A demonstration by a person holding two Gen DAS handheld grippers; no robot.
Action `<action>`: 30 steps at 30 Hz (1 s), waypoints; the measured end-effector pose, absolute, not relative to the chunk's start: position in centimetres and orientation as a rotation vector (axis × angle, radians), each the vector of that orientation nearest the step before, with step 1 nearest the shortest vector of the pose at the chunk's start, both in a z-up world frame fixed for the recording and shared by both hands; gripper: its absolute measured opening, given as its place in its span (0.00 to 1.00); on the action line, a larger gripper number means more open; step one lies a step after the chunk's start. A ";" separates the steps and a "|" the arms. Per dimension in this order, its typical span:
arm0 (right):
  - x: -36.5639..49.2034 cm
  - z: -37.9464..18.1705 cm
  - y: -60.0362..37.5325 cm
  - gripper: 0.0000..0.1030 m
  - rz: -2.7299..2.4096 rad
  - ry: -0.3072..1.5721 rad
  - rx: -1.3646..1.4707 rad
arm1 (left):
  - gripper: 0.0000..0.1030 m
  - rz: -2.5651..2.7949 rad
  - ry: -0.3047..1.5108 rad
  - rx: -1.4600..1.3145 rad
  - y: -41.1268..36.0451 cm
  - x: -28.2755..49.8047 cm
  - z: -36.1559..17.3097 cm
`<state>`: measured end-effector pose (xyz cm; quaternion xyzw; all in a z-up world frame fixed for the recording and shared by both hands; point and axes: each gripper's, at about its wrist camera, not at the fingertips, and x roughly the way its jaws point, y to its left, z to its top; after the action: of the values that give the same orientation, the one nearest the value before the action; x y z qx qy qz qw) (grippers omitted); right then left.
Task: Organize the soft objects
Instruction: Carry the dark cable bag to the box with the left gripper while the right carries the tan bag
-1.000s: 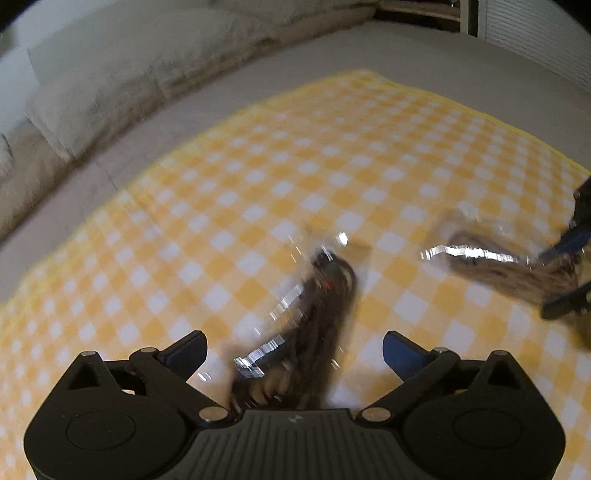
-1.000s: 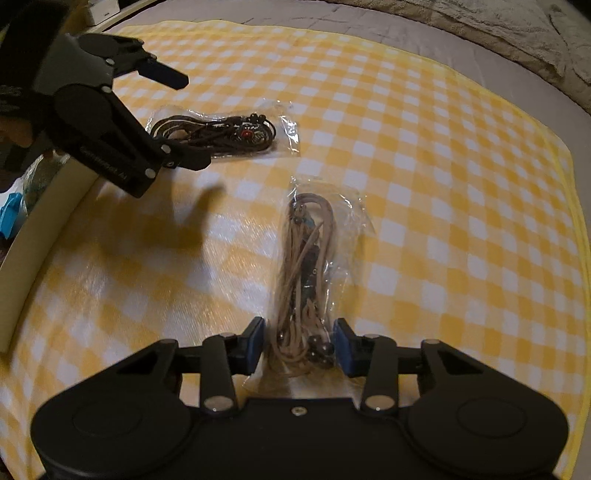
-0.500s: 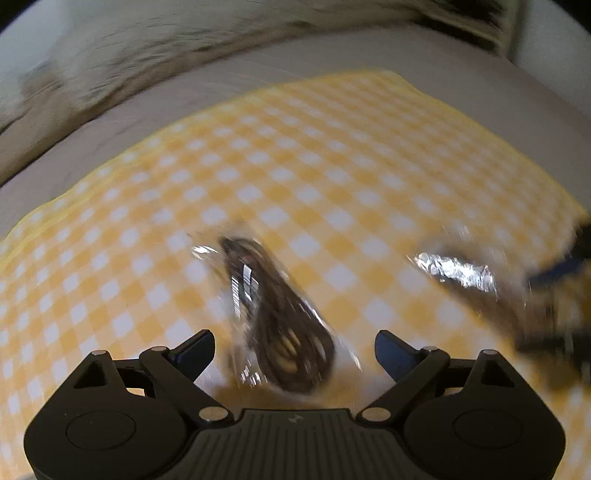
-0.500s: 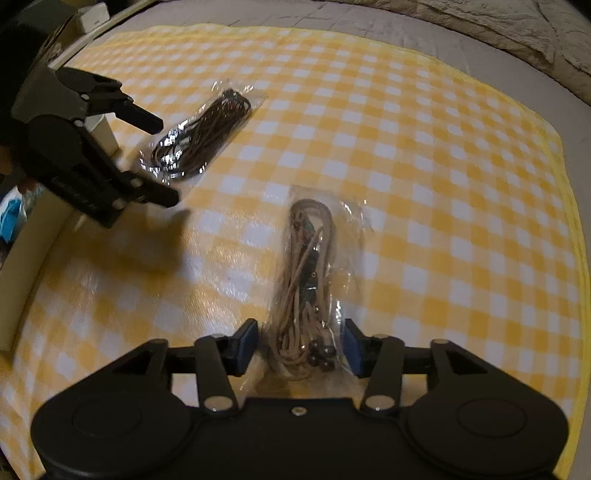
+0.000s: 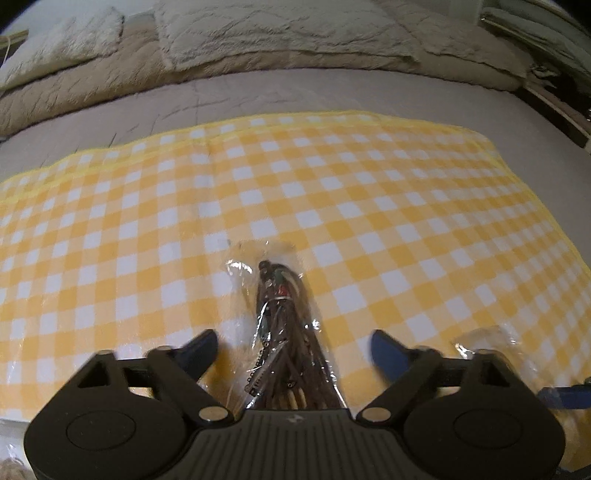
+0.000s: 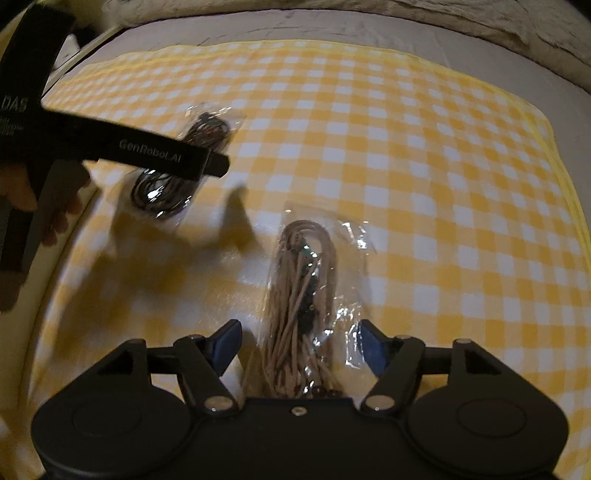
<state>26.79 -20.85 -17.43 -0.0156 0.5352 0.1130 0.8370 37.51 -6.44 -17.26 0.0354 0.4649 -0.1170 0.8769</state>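
A clear bag of dark brown cords [image 5: 286,332] lies on the yellow checked cloth [image 5: 332,192]. It runs lengthwise between the fingers of my left gripper [image 5: 293,347], whose jaws are closing, with gaps on both sides of the bag. A second clear bag, holding tan cords [image 6: 303,291], lies between the fingers of my right gripper [image 6: 299,343]. Those jaws are opening and the blue pads stand off the plastic. In the right wrist view the dark bag [image 6: 170,177] shows at upper left, partly hidden under the left gripper's finger [image 6: 199,164].
The cloth covers a grey bed surface [image 5: 295,96], with fluffy beige pillows [image 5: 258,33] along the back. A pale raised edge [image 6: 55,266] borders the cloth's left side. A person's hand [image 6: 22,188] holds the left gripper there.
My left gripper rolled, so the dark bag now points straight ahead between its fingers, which have drawn closer together. My right gripper's fingers spread away from the tan bag.
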 end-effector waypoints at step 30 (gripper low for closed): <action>25.3 -12.7 -21.1 0.30 0.172 1.013 0.001 | 0.40 -0.304 0.878 0.047 -5.4 30.5 -9.9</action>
<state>25.33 -21.12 -12.74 0.0006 0.4847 0.0825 0.8708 30.47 -5.38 -9.94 0.0226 0.4232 -0.1465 0.8939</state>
